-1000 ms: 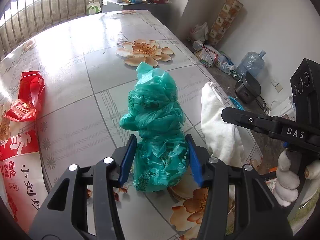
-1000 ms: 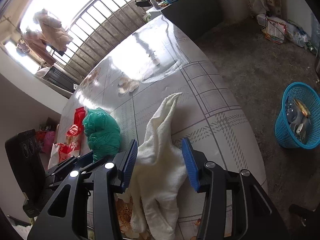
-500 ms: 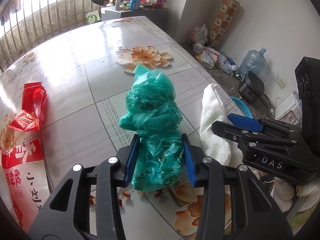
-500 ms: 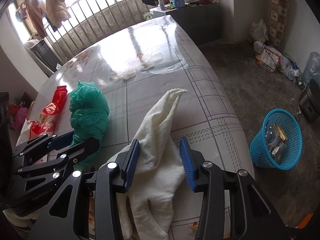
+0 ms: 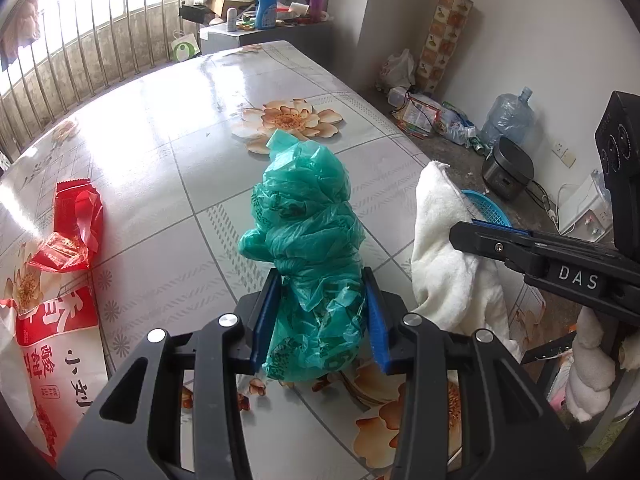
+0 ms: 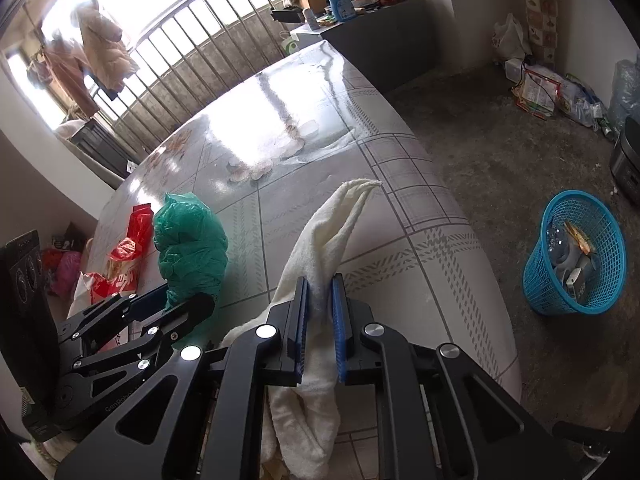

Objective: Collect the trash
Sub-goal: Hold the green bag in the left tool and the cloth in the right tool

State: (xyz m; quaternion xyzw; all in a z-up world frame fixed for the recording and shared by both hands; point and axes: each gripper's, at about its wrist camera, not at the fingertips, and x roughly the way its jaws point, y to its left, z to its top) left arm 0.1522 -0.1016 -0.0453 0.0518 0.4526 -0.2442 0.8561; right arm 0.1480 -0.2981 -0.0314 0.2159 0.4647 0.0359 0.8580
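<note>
A crumpled green plastic bag point(image 5: 308, 248) stands on the flower-patterned table point(image 5: 160, 128). My left gripper point(image 5: 320, 316) is shut on its lower part, blue pads pressed against both sides. The bag also shows in the right wrist view point(image 6: 188, 244). A white towel point(image 6: 320, 248) lies near the table's right edge, and my right gripper point(image 6: 319, 328) is shut on its middle. The towel shows in the left wrist view point(image 5: 444, 264) with the right gripper's black body beside it.
Red snack wrappers point(image 5: 72, 228) and a red-and-white food bag point(image 5: 52, 344) lie at the table's left. A blue trash basket point(image 6: 576, 256) holding rubbish stands on the floor right of the table. A cabinet with bottles point(image 5: 264, 12) stands beyond the far end.
My left gripper closed from open around the green bag onto it. My right gripper closed from open around the towel onto it.
</note>
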